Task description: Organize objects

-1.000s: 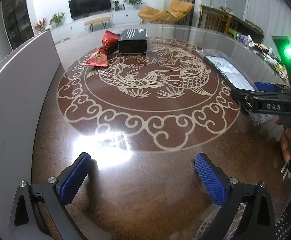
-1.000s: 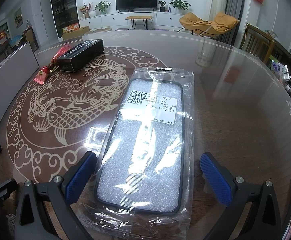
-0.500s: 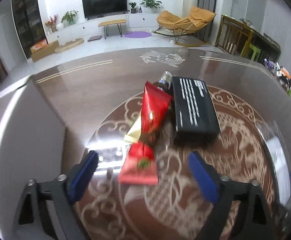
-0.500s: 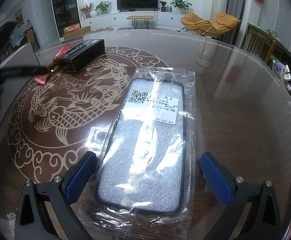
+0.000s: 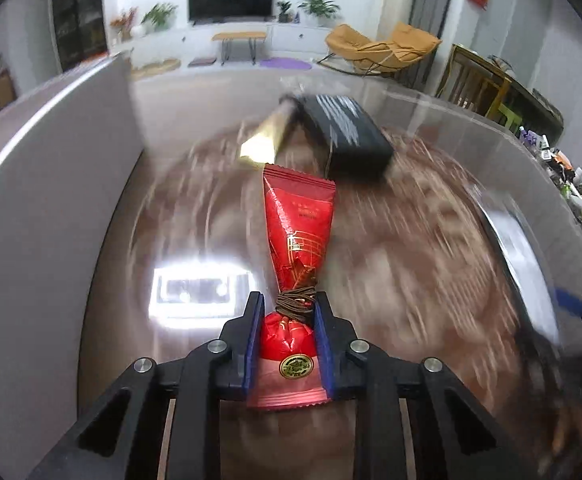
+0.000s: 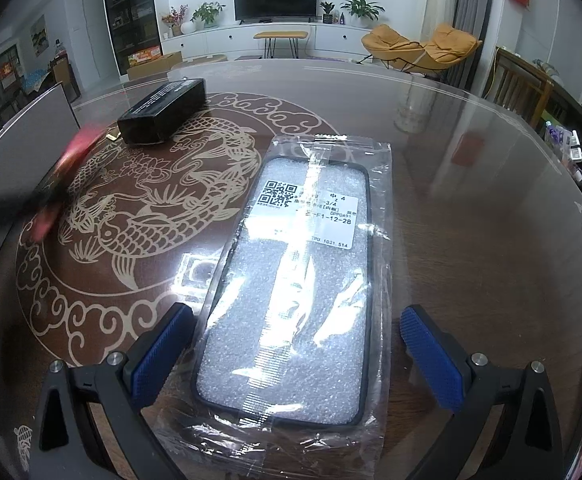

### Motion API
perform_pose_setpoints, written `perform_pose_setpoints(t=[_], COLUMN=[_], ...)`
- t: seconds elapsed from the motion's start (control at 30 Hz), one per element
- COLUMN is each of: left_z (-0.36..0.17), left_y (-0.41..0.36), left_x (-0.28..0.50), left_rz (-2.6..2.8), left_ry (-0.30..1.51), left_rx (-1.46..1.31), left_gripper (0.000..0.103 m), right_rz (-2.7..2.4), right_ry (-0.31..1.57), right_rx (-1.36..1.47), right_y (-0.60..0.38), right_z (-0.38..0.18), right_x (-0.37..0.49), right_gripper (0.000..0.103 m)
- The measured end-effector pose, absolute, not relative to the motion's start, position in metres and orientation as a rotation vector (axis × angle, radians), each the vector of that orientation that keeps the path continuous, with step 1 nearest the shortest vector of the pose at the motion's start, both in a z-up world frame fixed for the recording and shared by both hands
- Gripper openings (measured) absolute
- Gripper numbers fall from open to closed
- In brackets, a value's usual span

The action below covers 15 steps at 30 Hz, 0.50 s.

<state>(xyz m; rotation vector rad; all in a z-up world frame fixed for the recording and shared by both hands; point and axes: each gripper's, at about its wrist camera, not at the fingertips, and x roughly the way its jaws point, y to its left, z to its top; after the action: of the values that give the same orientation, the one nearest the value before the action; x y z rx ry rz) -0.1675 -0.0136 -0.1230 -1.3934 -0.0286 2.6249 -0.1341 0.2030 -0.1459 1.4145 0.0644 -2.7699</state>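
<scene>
Left gripper [image 5: 285, 312]: its jaws have just been closing and now clench the red packet [image 5: 297, 240] at its tied neck; the blue pads press on both sides.
Red packet: it points away from the camera, over the left part of the table [image 6: 471, 240]. The surface under it is smeared in the left wrist view, so I cannot tell for sure if the packet is lifted or rests on the glass. In the right wrist view it shows only as a red blur near the left edge.
Black box [image 6: 163, 114]: it lies near the far left edge of the table, on the rim of the fish pattern, untouched.
Gold piece [image 5: 265, 140]: it lies beside the black box, too blurred to name.
Right gripper [image 6: 297, 350]: released, the fingers stand wide on either side of the bagged phone case [image 6: 291, 280], not pressing it.
Bagged phone case: it lies flat toward the near edge, right of the pattern.
Progress: early, in my judgement. One thing is grasped, none looks sorted yet.
Left to do: place the packet, then the box and the case.
</scene>
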Motion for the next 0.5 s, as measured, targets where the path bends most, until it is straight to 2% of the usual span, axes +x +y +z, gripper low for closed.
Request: perform_pose_setpoints(t=[0.03, 0.1, 0.13, 0.17, 0.23, 0.33, 0.5], left_z=[-0.123, -0.124, -0.127, -0.13, -0.133, -0.137, -0.14], left_y=[-0.014, -0.012, -0.011, -0.011, -0.013, -0.013, -0.014], left_x=[-0.155, -0.14, -0.137, -0.137, -0.139, -0.142, -0.145], left_rz=[2.63, 2.638, 2.638, 2.641, 2.672, 2.687, 2.678], left_ry=[-0.027, 0.001, 0.019, 0.032, 0.071, 0.096, 0.092], left_rx=[-1.396, -1.395, -1.398, -1.391, -1.379, -1.395, -1.398], left_gripper=[0.03, 0.053, 0.077, 0.087, 0.087, 0.103, 0.103], right_rz=[-2.771, -2.772, -2.771, -2.771, -2.772, -2.776, -2.776], right_ry=[0.066, 0.068, 0.066, 0.065, 0.067, 0.068, 0.067], right_rx=[1.414, 1.414, 1.414, 1.415, 1.414, 1.414, 1.415], right_y=[0.203, 0.203, 0.203, 0.203, 0.203, 0.202, 0.203], right_z=[-0.146, -0.146, -0.146, -0.146, -0.146, -0.146, -0.146], right_x=[-0.134, -0.134, -0.134, -0.134, -0.134, -0.134, -0.134], right_gripper=[0.103, 0.103, 0.103, 0.103, 0.103, 0.103, 0.103])
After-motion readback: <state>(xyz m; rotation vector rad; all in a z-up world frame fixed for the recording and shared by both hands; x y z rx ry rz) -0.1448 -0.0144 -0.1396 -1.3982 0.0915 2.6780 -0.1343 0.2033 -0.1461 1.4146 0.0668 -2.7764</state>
